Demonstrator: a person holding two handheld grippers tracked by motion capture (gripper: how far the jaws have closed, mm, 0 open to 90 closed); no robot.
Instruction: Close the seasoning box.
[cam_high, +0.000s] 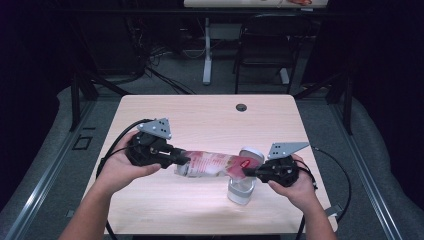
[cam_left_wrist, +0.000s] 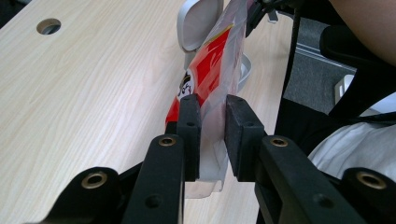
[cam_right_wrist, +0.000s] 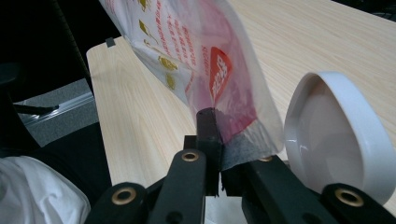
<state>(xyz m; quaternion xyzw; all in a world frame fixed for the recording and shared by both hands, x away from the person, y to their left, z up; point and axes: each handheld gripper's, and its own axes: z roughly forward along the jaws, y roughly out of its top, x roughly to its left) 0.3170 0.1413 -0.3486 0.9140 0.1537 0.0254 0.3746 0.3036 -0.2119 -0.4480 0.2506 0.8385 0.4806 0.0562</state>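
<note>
Your left gripper (cam_high: 186, 160) has its jaws drawn in on one end of the bag (cam_high: 215, 165), the pads (cam_left_wrist: 190, 126) pressing the clear plastic from both sides in the left gripper view, with the sealed white edge of the bag poking out behind them. Your right gripper (cam_high: 248, 173) is pinched nearly flat on the other end, and in the right gripper view a thin fold of the film is trapped between its jaws. So the bag hangs stretched between your two hands — held off the table (cam_high: 210, 115), lying roughly from nine o'clock to three o'clock across the near half of it, red print showing through the plastic.

The two-ended grip looks chosen to keep the soft bag taut and steerable, since a single pinch would let it sag. Your right end sits right over the container (cam_high: 241, 189), a clear tub standing at about four o'clock from the table's middle, with its white lid (cam_high: 251, 153) tipped open behind it toward twelve o'clock. That placement suggests the bag's right end is the one meant for the tub's mouth — raising the left end would send the contents that way. Whether the bag's right end is already open I can't tell.

Farther out, a cable hole (cam_high: 241, 107) sits near the table's far edge at twelve o'clock.
</note>
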